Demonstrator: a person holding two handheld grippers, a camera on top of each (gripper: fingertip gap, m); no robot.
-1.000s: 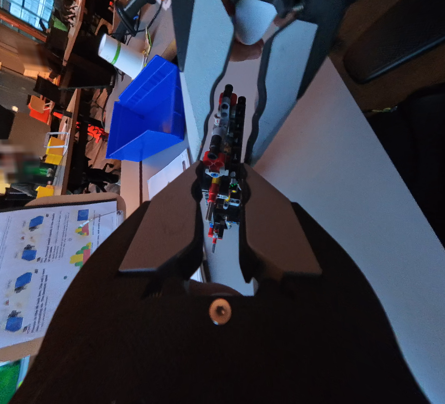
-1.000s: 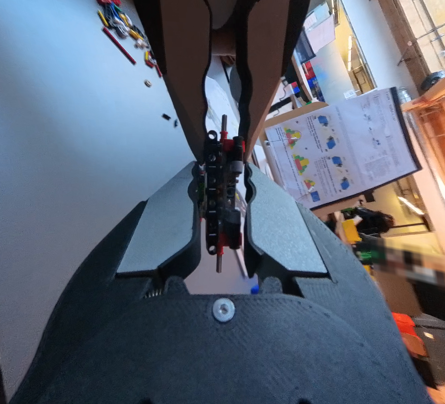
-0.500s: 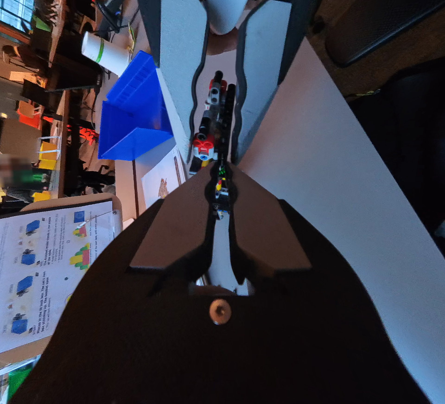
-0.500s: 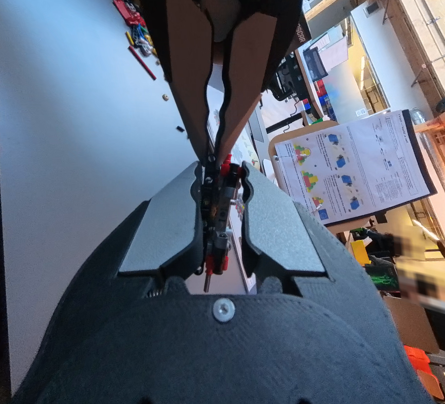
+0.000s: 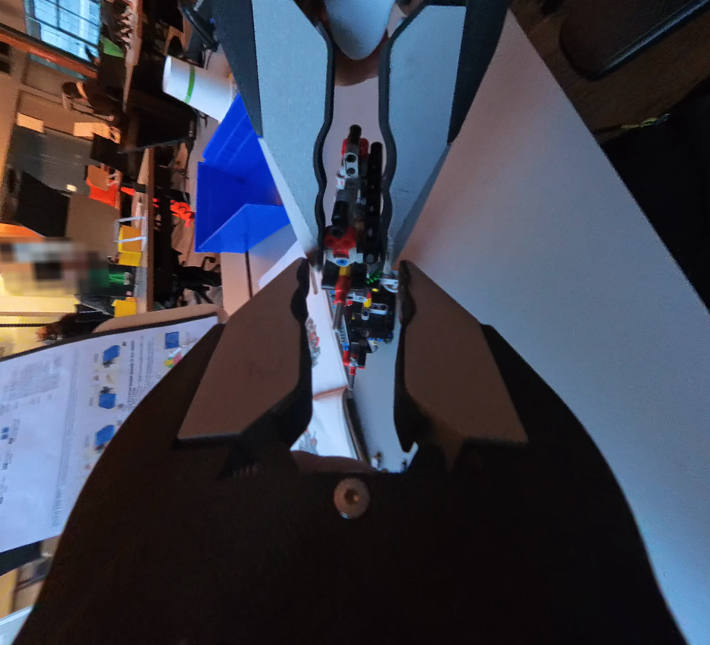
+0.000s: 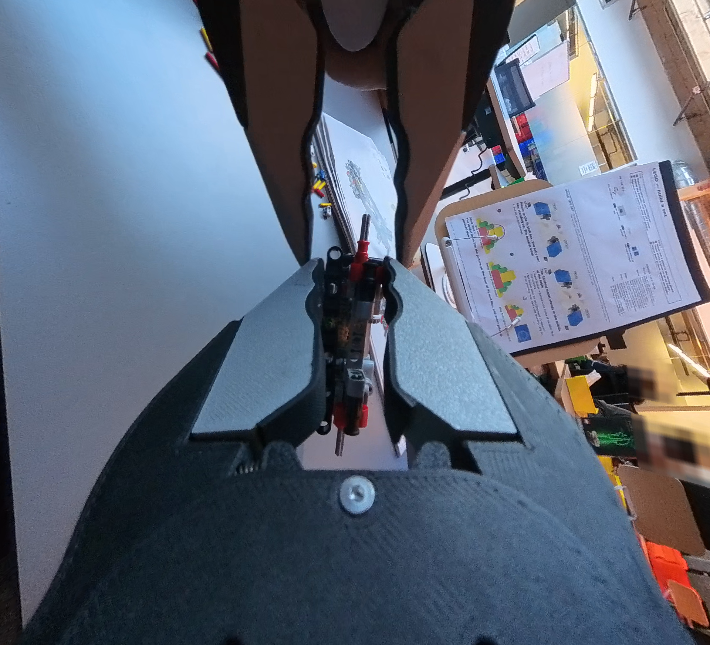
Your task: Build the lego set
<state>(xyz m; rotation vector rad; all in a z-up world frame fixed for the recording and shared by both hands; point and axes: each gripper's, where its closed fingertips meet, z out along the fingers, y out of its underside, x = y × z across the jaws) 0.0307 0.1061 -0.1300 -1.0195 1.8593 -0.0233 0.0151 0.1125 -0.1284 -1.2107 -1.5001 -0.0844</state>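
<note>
A small build of black, red and grey beam-and-pin pieces sits between the grey fingers of my right gripper, which are pressed on both its sides. A grey axle with a red bush sticks out past the fingertips. My left gripper faces it with its brown fingers spread. The build's near end lies between them, with a clear gap on the left side. The left gripper also shows in the right wrist view, spread open. The right gripper shows in the left wrist view.
Both grippers hover over a white table. A blue bin and a white roll with a green band stand farther off. An open booklet and loose small pieces lie on the table. A printed sheet on a board stands beside it. Left and right tips are no more than a few centimetres apart.
The left fingers closed tight on the build's near end half a second ago and have now spread wide, letting go. The right gripper kept its hold throughout.
</note>
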